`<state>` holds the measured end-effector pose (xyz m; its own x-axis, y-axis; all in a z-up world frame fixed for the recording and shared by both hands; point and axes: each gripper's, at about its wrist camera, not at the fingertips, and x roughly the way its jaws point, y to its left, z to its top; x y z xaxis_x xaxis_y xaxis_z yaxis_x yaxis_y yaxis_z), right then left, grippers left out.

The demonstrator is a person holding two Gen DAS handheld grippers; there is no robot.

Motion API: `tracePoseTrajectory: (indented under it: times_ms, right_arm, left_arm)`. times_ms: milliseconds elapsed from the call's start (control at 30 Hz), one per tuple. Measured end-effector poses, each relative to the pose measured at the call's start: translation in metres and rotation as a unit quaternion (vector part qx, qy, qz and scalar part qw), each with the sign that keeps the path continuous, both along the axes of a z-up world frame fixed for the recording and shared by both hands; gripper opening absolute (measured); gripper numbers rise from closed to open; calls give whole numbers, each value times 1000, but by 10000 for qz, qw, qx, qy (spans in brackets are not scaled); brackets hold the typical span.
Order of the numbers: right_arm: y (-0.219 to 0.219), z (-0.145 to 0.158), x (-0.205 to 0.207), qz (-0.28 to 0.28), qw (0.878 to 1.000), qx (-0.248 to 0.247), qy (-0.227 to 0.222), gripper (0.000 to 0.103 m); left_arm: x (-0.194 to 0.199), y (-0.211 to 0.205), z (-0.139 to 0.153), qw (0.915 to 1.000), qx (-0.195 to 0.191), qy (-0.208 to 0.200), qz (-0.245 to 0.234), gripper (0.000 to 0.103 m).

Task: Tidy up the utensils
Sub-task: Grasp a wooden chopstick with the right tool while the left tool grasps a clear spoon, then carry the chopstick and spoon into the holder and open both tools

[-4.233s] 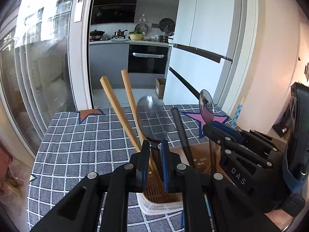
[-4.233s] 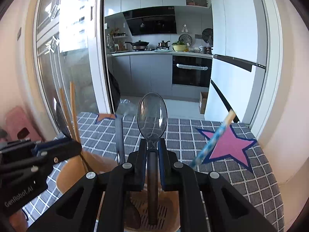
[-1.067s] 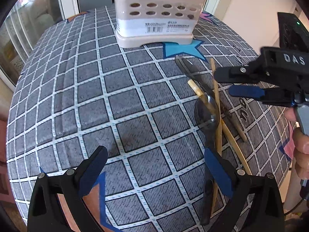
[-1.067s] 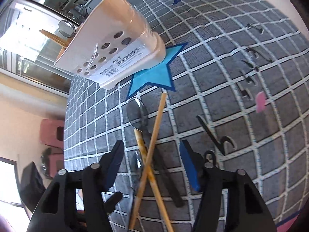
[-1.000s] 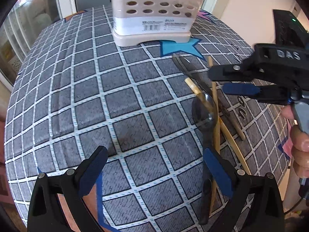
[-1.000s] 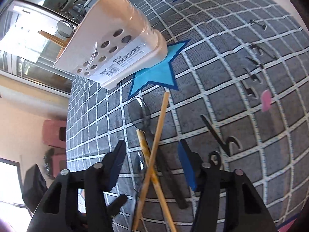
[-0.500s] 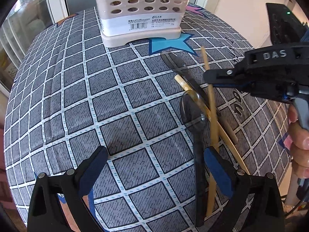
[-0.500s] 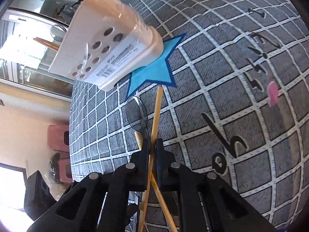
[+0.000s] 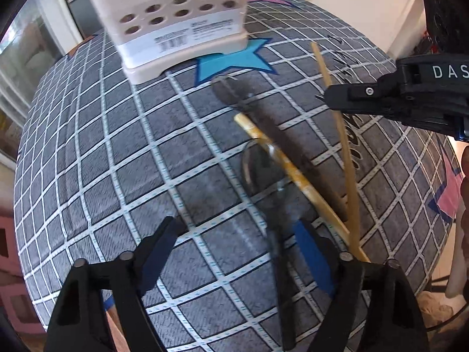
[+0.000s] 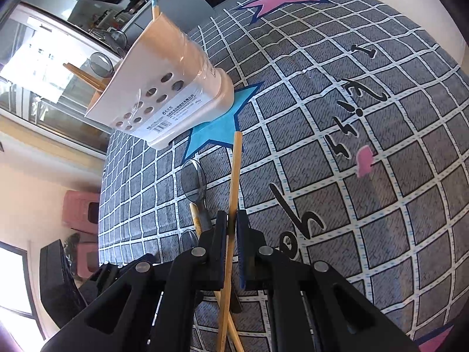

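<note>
Chopstick (image 10: 234,182) pinched in my right gripper (image 10: 231,226), pads closed on shaft at roughly mid-length. Judge it light, stiff, thin, smooth wood; likely to pivot in pads, so grip nearer middle is sound. Long axis runs from gripper toward utensil holder (image 10: 164,94) at tablecloth's (image 10: 351,205) far edge, tip reaching blue star. Second chopstick (image 9: 293,173) and two dark spoons (image 9: 263,126) lie crossed beside it. My left gripper (image 9: 234,252) open, empty, hovering over spoon handle.

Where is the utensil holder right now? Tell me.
The utensil holder stands at the table's far edge in both views, its corner on a blue star, beyond the loose spoons and chopsticks.
</note>
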<state>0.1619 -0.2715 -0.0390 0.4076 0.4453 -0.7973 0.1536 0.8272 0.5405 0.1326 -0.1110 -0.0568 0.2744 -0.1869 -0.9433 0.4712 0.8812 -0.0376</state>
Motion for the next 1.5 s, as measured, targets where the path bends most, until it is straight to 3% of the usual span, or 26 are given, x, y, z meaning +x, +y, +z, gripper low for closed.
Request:
tracePoseTrajectory:
  times_ms: [133, 200, 267, 300, 467, 633, 833, 1233, 1500]
  right_arm:
    - [0, 6, -4, 85, 9999, -94, -100, 7]
    - [0, 9, -6, 112, 9998, -103, -145, 7]
    - [0, 10, -6, 123, 9997, -111, -173, 7]
    - [0, 11, -7, 131, 9997, -118, -193, 7]
    - [1, 13, -10, 165, 9993, -195, -260, 7]
    - [3, 20, -13, 206, 9985, -309, -398, 7]
    - [8, 36, -17, 334, 9964, -433, -653, 7]
    - [15, 108, -13, 555, 9861, -532, -1470, 6]
    - [13, 172, 13, 598, 9732, -730, -2099, 7]
  left_arm:
    - [3, -13, 3, 9996, 66, 151, -217, 90]
    - [3, -17, 5, 9994, 54, 159, -292, 78]
    - [5, -18, 7, 9995, -14, 122, -306, 48]
    - [5, -17, 7, 9994, -104, 123, -291, 44]
    - [5, 1, 8, 9976, -675, 140, -30, 43]
    - [-7, 27, 23, 9920, -1207, -280, 231, 43]
    - [-10, 44, 46, 9847, -1501, -767, 448, 43]
    - [6, 60, 110, 9684, -1862, -1523, 655, 43]
    - [48, 78, 175, 9456, -2141, -2285, 883, 43]
